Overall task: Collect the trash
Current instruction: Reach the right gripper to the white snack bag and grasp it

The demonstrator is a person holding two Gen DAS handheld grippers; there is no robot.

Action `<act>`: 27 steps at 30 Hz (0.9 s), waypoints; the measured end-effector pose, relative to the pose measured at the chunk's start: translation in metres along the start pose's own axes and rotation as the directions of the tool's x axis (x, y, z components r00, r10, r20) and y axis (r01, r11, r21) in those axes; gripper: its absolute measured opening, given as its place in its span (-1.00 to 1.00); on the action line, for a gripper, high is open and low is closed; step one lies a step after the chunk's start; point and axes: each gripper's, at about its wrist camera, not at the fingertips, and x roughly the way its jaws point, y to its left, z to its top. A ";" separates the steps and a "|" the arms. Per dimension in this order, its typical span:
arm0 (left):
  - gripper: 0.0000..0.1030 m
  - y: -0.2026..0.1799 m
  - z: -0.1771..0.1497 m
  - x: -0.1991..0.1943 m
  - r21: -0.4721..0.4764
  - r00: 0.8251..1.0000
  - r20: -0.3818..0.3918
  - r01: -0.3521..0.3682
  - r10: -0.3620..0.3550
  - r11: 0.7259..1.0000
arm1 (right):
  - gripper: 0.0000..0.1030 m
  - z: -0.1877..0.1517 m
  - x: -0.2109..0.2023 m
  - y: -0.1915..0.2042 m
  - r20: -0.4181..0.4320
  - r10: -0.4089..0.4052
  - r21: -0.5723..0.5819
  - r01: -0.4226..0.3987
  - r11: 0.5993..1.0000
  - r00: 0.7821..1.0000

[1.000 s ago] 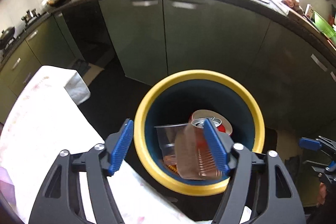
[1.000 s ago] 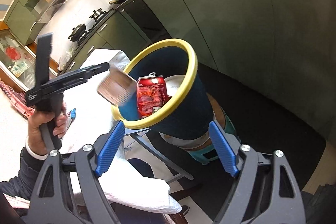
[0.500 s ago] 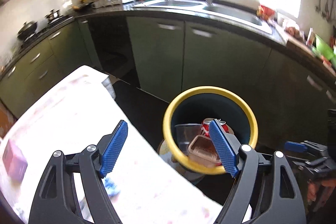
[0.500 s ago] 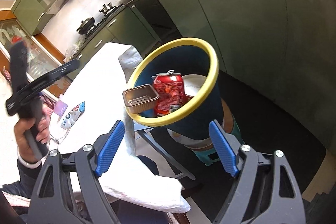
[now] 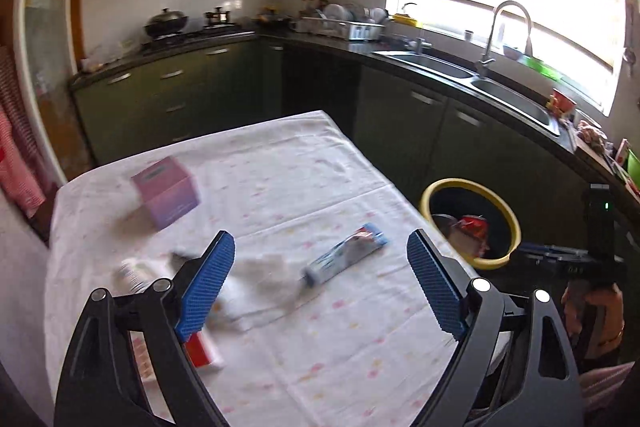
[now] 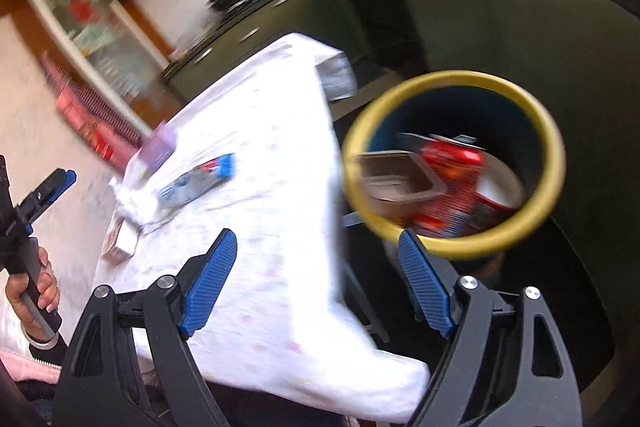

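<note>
one bin, one tube, one box

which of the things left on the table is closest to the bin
The blue-and-white tube, lying flat nearest the yellow-rimmed bin; the pink box sits farther off.

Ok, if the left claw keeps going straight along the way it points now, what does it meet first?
Probably the blue-and-white tube lying on the white tablecloth; it sits between the opening, empty left claw's fingers in view. Depth is unclear, so the crumpled tissue beside it could come first.
</note>
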 end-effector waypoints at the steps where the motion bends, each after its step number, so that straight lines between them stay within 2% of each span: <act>1: 0.69 0.008 -0.007 -0.006 -0.006 1.000 0.000 -0.012 0.012 1.000 | 0.52 0.004 0.008 0.015 -0.020 0.012 -0.038 -0.013 0.999 1.000; 5: 0.69 0.036 -0.034 -0.026 -0.037 0.999 -0.008 -0.040 0.040 0.998 | 0.52 0.010 0.032 0.066 -0.080 0.043 -0.165 -0.056 0.985 0.996; 11: 0.72 0.073 -0.068 -0.048 -0.094 0.997 -0.027 -0.077 0.075 0.993 | 0.52 0.009 0.070 0.134 -0.178 0.062 -0.316 -0.117 0.942 0.982; 14: 0.72 0.087 -0.083 -0.053 -0.103 0.995 -0.041 -0.099 0.096 0.990 | 0.52 0.008 0.085 0.160 -0.213 0.073 -0.350 -0.146 0.925 0.974; 17: 0.72 0.096 -0.090 -0.055 -0.110 0.993 -0.045 -0.111 0.107 0.988 | 0.52 0.010 0.096 0.189 -0.229 0.121 -0.368 -0.201 0.908 0.966; 23: 0.72 0.106 -0.097 -0.061 -0.129 0.993 -0.035 -0.114 0.110 0.985 | 0.52 0.021 0.129 0.252 -0.276 0.212 -0.428 -0.317 0.846 0.938; 27: 0.72 0.112 -0.104 -0.061 -0.145 0.994 -0.044 -0.110 0.105 0.983 | 0.46 0.028 0.157 0.281 -0.282 0.208 -0.451 -0.321 0.833 0.937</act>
